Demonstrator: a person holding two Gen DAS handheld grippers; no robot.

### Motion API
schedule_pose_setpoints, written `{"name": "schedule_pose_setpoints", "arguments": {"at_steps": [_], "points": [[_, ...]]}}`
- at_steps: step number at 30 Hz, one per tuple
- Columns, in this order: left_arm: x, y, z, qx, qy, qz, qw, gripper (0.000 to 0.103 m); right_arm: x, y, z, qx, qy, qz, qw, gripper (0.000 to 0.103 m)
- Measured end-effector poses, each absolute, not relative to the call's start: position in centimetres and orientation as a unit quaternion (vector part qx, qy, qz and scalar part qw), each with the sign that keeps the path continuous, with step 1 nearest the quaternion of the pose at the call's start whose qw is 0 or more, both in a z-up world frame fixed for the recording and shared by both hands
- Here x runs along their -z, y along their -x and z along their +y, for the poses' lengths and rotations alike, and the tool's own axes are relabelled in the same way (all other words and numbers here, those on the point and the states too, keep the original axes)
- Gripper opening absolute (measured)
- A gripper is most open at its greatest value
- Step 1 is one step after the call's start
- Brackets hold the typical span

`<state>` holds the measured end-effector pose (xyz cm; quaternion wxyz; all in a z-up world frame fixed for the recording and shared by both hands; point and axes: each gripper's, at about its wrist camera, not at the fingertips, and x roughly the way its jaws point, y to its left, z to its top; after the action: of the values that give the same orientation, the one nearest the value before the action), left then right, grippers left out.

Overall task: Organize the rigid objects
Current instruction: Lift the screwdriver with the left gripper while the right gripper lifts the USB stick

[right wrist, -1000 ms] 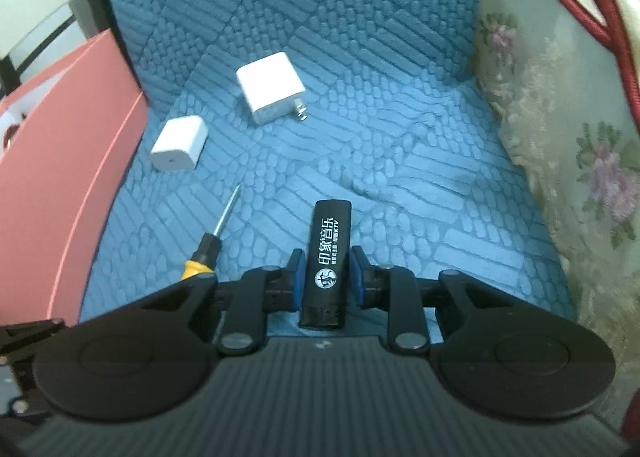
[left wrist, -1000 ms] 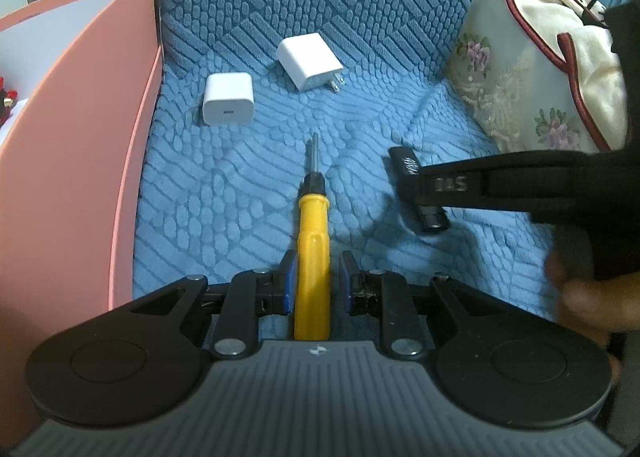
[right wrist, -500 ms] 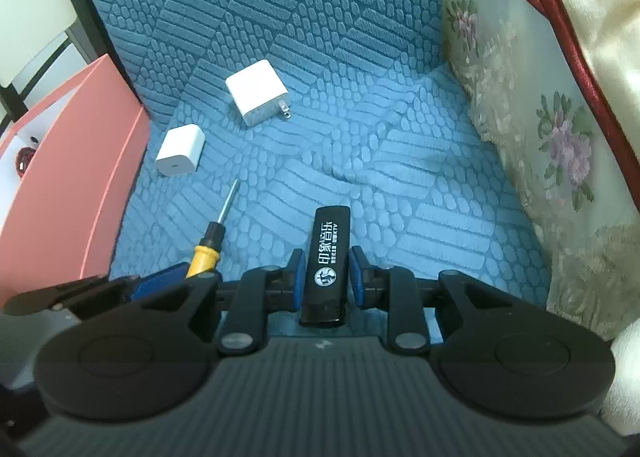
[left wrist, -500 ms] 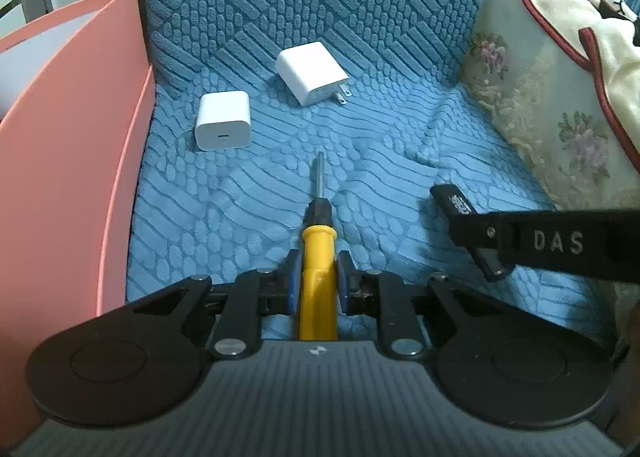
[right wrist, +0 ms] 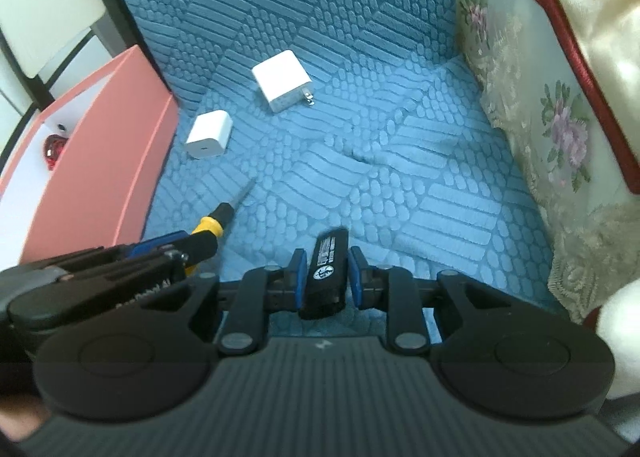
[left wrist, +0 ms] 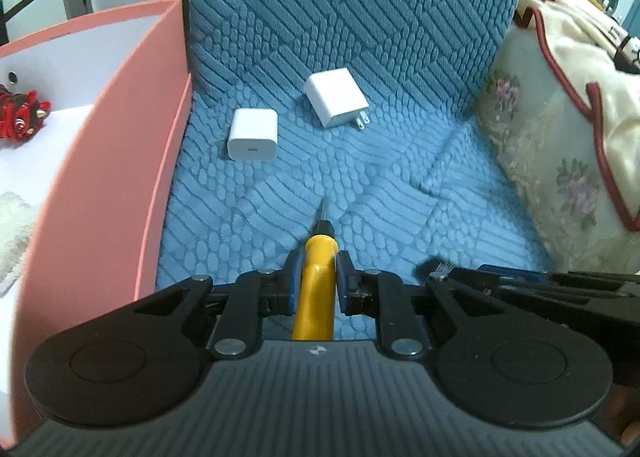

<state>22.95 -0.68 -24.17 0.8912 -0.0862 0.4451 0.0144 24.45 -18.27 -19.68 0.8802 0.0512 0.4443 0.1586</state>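
Slippage is the main risk; the left gripper (left wrist: pixel 316 283) pinches the yellow-handled screwdriver with a black collar and thin metal shaft (left wrist: pixel 317 257) on a round, smooth handle, so a tilt toward the tall pink cardboard box with a white interior (left wrist: pixel 120 185) could let it rotate or slide out between the blue pads; its pointed shaft leads the way and could catch the box's wall or snag the blue quilted cushion (left wrist: pixel 360 185). Collision is the second worry; the right gripper (right wrist: pixel 326 277), closed on the black rectangular stick with white printed lettering (right wrist: pixel 326 269), sits just beside the left one, and in the right wrist view the left tool crosses the lower left corner, so a careless swing might knock either load loose. Both grippers hover low over the cushion, pointing forward toward its backrest, roughly level, side by side. Two items lie on the cushion ahead: a small white cube charger (left wrist: pixel 253 130) near the box, and a larger white wall plug with metal prongs (left wrist: pixel 337 97) beyond it, well apart from both grippers.
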Motion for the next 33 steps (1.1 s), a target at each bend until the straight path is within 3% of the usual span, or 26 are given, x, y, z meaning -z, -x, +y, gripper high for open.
{"name": "schedule_pose_setpoints", "arguments": {"at_steps": [6, 19, 22, 23, 24, 33], "points": [[22.7, -21.6, -0.2, -0.028, 0.101, 0.442, 0.891, 0.021, 19.5, -24.7, -18.6, -0.172, -0.063, 0.453, 0.872, 0.006], [23.4, -20.0, 1.4, -0.054, 0.093, 0.43, 0.896, 0.021, 20.6, -24.9, -20.0, -0.169, -0.142, 0.444, 0.869, 0.01], [23.1, -20.2, 1.6, -0.055, 0.096, 0.423, 0.899, 0.021, 20.9, -25.3, -19.8, -0.167, -0.132, 0.446, 0.869, 0.021], [23.0, -20.3, 1.6, -0.054, 0.096, 0.421, 0.9, 0.021, 21.0, -25.4, -19.7, -0.164, -0.129, 0.447, 0.87, 0.034], [23.0, -20.3, 1.6, -0.053, 0.095, 0.42, 0.901, 0.021, 21.1, -25.4, -19.7, -0.158, -0.128, 0.446, 0.872, 0.039], [24.0, -20.4, 1.3, -0.035, 0.099, 0.427, 0.898, 0.021, 20.9, -24.7, -20.5, -0.123, -0.132, 0.432, 0.884, 0.041]]}}
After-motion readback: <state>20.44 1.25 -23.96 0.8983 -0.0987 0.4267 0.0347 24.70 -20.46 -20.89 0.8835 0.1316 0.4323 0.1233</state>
